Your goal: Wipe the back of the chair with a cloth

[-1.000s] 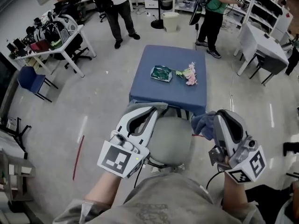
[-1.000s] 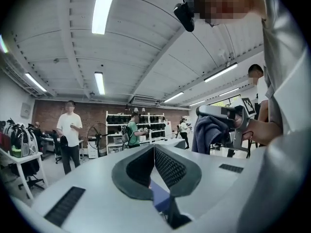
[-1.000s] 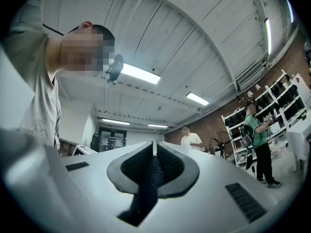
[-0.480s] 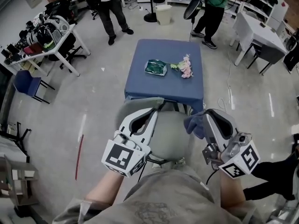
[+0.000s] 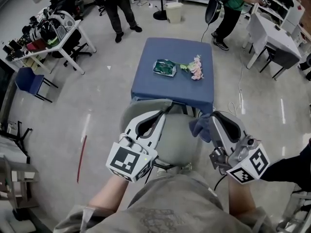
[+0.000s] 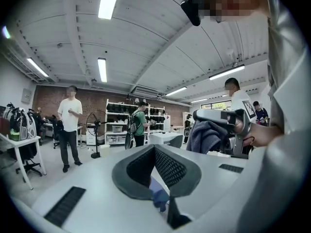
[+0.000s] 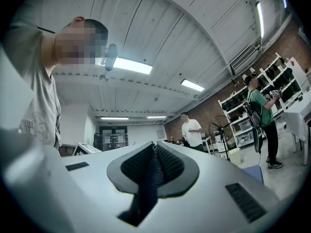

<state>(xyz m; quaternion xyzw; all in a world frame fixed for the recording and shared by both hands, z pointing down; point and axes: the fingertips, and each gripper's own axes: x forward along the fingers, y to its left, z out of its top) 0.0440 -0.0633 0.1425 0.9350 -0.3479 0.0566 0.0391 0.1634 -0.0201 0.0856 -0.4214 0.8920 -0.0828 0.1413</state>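
Observation:
A grey chair [image 5: 179, 141] stands right in front of me, seen from above, between my two grippers. My left gripper [image 5: 164, 113] hovers over the chair's left side with its jaws shut and nothing between them. On the chair's right side, my right gripper [image 5: 212, 121] is shut on a blue-grey cloth [image 5: 199, 128], which bunches out to the left of its tips. The right gripper view shows the cloth [image 7: 149, 179] as a dark strip pinched between the pads. From the left gripper view the cloth [image 6: 206, 136] hangs off the right gripper [image 6: 232, 124].
Just beyond the chair is a blue table [image 5: 146, 84] bearing a green packet [image 5: 164, 67] and pink flowers [image 5: 197, 71]. Two people [image 5: 116, 8] [image 5: 226, 13] stand at the back. White desks [image 5: 68, 45] [image 5: 272, 40] flank the room, and a blue chair [image 5: 29, 81] sits at the left.
Both grippers have sunk a little toward the chair. The right one, still holding the cloth, has drifted slightly left. The jaws stand as before.

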